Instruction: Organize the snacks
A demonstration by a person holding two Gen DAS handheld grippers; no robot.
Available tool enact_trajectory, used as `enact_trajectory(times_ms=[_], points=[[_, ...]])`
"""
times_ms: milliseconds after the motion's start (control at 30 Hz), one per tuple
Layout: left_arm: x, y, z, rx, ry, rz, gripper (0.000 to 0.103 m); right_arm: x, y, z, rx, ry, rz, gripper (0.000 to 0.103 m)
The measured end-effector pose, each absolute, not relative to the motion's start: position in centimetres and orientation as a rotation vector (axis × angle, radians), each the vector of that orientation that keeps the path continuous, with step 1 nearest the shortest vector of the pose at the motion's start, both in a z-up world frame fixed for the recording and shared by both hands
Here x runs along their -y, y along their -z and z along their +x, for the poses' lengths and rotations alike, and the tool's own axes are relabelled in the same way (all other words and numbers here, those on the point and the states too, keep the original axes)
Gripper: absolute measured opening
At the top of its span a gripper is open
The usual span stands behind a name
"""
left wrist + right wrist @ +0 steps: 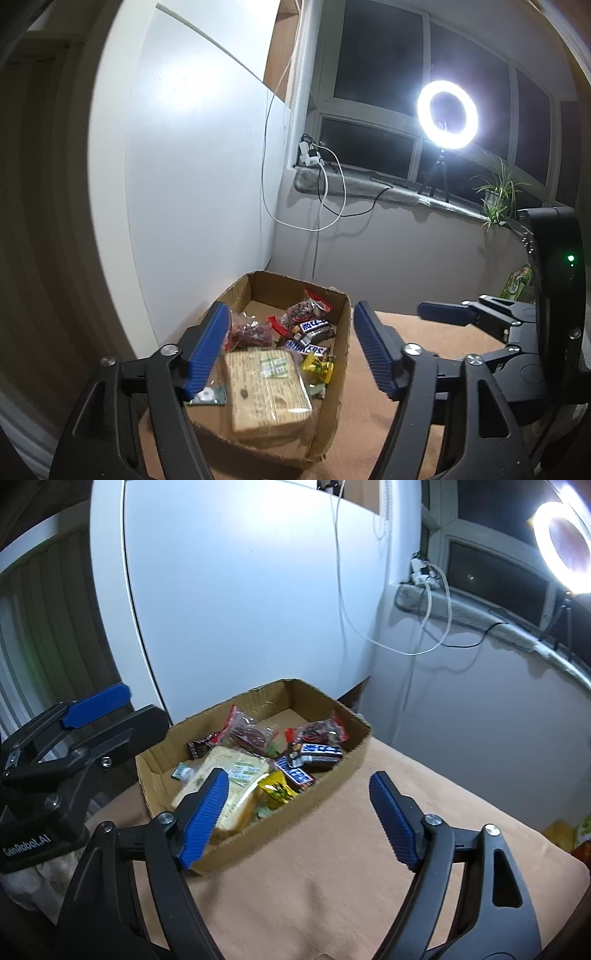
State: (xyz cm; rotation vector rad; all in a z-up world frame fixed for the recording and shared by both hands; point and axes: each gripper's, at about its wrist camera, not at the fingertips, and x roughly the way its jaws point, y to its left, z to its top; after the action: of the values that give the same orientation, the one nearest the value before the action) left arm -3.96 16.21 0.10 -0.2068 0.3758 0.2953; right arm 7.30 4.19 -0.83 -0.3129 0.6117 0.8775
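1. The snacks sit together in an open cardboard box [343, 332] on a tan cloth [332, 867], pushed close to the white wall panel. Gathering them in one low-walled container looks like the whole point of the task: everything stays visible and nothing can slide off the cloth.
2. Inside, the large flat cracker pack [266, 391] lies nearest the grippers, with the yellow wrapper [318, 367] beside it. The Snickers bars [308, 349] lie in the middle and the two red-edged packets [306, 310] sit toward the far wall. The bulky pack takes the floor and the small pieces fill around it.
3. The left gripper [291, 350] hangs above the box's near end with its jaws spread wide. Nothing is between the blue pads, which touch no snack.
4. The right gripper [299, 819] is also wide open and empty, hovering over the box's right wall and the cloth.
5. At the right edge something green and orange [581, 834] may be more snacks waiting, though it is too cropped to tell.
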Motion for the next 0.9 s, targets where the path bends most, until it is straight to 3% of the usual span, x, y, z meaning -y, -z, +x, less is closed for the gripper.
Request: enact_trajectory(times_ms=[133,900], points=[[-15.5,0.0,-5.1,-0.372,-0.321,-0.186,0.081,-2.5,0.5,6.4,-0.576,-0.832,-0.303,0.088],[-14.4,1.0,-5.7,-0.404,-0.343,-0.168,0.082,1.2,1.3,6.4,-0.586,-0.757,-0.282,0.091]])
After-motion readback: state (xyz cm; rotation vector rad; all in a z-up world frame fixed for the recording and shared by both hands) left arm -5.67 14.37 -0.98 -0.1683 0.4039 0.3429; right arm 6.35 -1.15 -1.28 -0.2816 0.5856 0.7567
